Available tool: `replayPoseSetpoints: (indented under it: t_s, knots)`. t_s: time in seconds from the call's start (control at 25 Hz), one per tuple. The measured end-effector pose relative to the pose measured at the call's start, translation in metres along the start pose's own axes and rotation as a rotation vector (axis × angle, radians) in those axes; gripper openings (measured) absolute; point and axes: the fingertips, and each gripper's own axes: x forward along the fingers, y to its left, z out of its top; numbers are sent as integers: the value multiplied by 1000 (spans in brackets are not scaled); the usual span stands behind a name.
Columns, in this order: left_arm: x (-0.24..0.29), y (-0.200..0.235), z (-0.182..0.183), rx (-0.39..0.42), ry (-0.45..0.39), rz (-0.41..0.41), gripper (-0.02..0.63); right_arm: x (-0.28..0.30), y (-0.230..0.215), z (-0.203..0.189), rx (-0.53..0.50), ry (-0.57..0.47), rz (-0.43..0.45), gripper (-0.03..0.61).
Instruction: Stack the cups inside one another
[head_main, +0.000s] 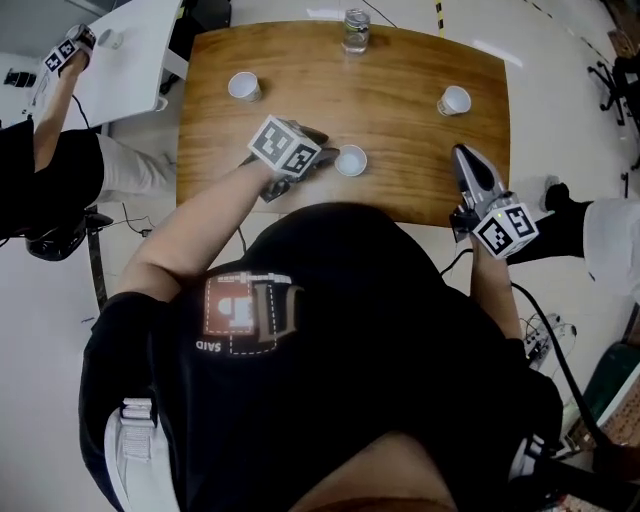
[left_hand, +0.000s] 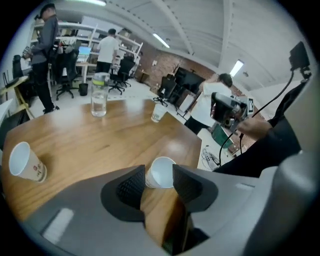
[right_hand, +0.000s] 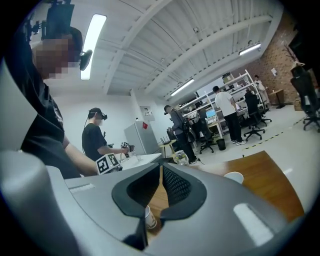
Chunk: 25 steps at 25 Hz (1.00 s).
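Left tongs (left_hand: 159, 171) stand wide, the six-o'clock cup (head_main: 351, 160) at their tips; best centre it, then squeeze gently so paper doesn't crush. Right tongs (right_hand: 161, 169) closed, empty.

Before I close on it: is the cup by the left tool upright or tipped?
Upright: the cup stands on its base on the table, open mouth up.
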Motion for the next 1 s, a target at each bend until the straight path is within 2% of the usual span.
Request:
replayPoseSetpoints:
  t_s: [0.08, 0.4, 0.56, 0.64, 0.68, 0.72, 1.0]
  knots:
    - [17, -3, -6, -12, 59, 15, 160, -8, -4, -8, 18, 1, -7, 32]
    - [56, 12, -13, -74, 149, 109, 160, -19, -21, -33, 33, -8, -22, 32]
    - [68, 28, -27, -18, 238, 189, 157, -21, -19, -36, 32, 0, -20, 32]
    - [71, 31, -30, -2, 260, 212, 118, -21, -15, -34, 29, 7, -18, 32]
    - [73, 33, -32, -2, 264, 220, 68, -21, -13, -34, 27, 10, -16, 32]
    - [74, 34, -33, -5, 267, 223, 22, -20, -12, -34, 25, 14, -13, 32]
    - [52, 27, -27, -13, 248, 167, 17, -14, -7, -35, 24, 27, -3, 32]
